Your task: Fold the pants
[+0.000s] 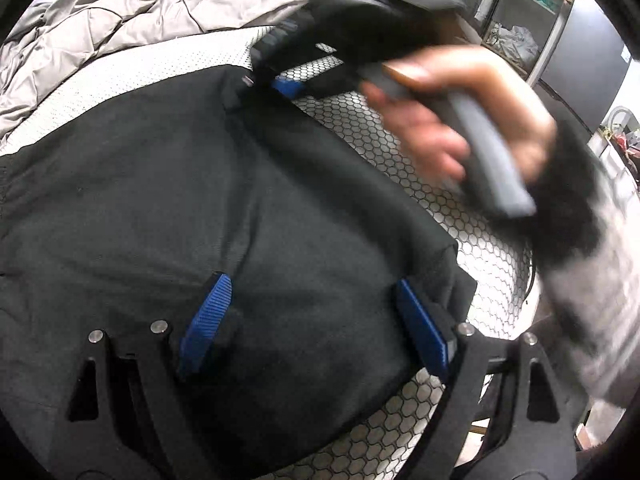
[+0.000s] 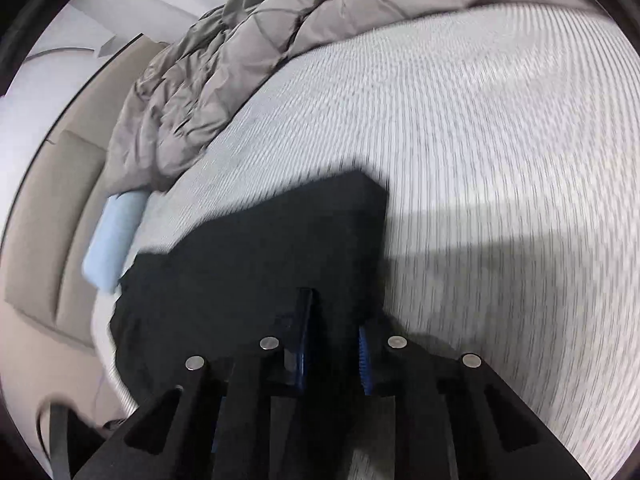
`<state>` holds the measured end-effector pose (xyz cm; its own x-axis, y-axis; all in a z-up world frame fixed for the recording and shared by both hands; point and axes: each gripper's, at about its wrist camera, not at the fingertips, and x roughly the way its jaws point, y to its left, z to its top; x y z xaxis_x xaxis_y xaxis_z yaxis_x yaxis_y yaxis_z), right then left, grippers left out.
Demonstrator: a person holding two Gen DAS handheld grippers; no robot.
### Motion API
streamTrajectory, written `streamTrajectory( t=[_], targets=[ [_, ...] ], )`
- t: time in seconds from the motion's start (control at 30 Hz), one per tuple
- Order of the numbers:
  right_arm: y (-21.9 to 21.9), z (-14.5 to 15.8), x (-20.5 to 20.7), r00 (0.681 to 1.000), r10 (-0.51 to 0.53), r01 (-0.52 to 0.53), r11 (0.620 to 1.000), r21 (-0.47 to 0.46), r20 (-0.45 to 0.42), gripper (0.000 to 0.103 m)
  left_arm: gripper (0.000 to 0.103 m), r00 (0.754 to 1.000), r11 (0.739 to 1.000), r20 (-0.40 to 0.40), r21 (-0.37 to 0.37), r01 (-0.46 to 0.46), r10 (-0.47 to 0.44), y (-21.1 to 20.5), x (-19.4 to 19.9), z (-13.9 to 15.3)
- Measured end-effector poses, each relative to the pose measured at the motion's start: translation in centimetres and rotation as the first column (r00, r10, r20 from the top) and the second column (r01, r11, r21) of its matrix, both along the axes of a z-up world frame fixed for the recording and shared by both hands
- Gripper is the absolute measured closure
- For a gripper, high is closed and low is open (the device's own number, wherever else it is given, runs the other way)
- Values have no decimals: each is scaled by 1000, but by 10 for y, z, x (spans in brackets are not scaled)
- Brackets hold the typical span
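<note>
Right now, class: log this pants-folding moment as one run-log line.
stage: folding | black pants: on honeycomb sheet | left gripper: open over pants | right gripper: nearly shut on pants edge | grey duvet: behind

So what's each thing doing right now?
Pants: spread flat on the bed, partly folded.
Left gripper: fingers open over the pants.
Right gripper: fingers nearly shut, dark cloth between them.
Duvet: bunched up at the back of the bed.

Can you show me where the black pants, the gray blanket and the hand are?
black pants [image 1: 168,200]: left wrist view, flat middle.
gray blanket [image 2: 224,68]: right wrist view, crumpled folds.
hand [image 1: 460,120]: left wrist view, fingers.
</note>
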<state>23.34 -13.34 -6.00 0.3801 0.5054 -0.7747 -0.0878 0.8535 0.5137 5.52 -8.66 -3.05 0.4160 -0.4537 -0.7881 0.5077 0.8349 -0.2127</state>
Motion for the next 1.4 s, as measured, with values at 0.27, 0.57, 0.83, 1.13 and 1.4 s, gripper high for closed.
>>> streamTrajectory(
  t=[0.27,0.57,0.83,1.13,1.4],
  targets=[
    [-26,7,57,996,-84,84,996,16,-2,82,20,999,999,1,-22,34,-34,13,-4,6],
    [-45,-1,-72,994,12,13,976,218,-112,62,20,984,974,7,-143,-177,180,94,3,43],
    [-26,21,-95,998,-7,11,997,-72,62,79,20,941,935,-31,-114,-337,336,150,24,30],
    [-4,64,-165,954,157,-97,968,-231,257,70,20,980,984,87,-19,-178,179,98,23,29],
    [40,14,-164,916,364,-259,857,-446,168,70,30,992,992,35,27,-126,125,99,29,1]
  ],
)
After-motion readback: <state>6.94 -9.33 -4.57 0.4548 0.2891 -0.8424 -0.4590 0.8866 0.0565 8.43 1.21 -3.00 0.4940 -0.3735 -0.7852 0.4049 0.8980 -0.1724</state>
